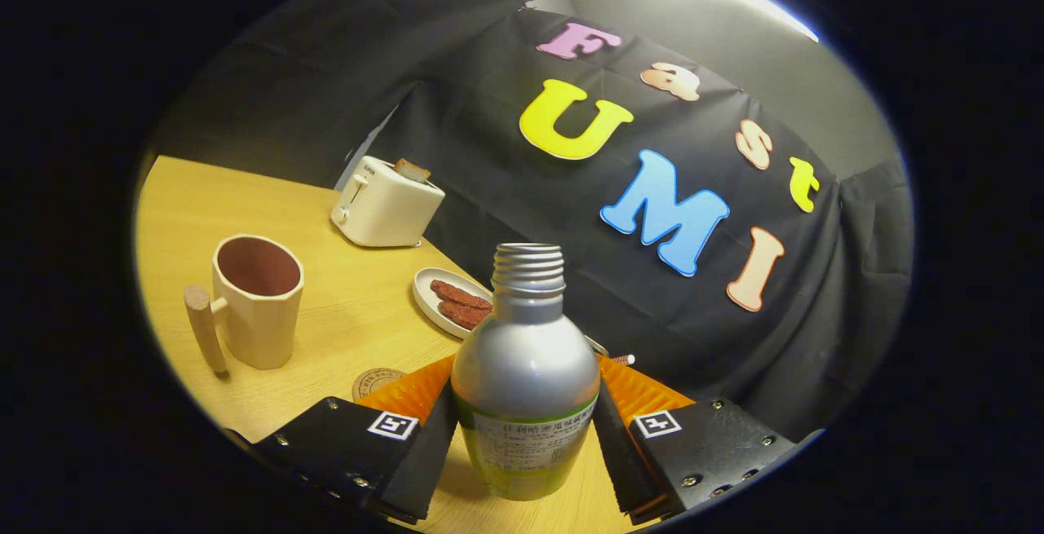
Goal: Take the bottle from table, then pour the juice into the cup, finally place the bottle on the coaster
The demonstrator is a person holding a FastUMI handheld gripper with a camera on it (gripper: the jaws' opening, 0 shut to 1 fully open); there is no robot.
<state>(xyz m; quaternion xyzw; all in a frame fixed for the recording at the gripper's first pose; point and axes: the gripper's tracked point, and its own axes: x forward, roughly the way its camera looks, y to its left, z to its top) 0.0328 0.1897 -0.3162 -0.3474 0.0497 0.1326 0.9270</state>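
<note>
While the view is tilted, the gripper (526, 428) has its two fingers closed against the sides of the bottle (526, 379), one pressing on each flank of its lower body, so the bottle is held between them. It is a silvery metal bottle with a threaded open neck, no cap on it, and a green and white label around its lower part. Its base appears to be at the wooden table (342, 314), though whether it rests there or is just lifted I cannot tell. Beyond the left finger lies a round coaster (377, 381), partly hidden. Farther off stands a pale cup (257, 302) with a wooden handle. Behind the bottle sits a small plate (432, 299) carrying reddish slices, and beyond that a cream toaster (386, 202) with bread in its slot.
</note>
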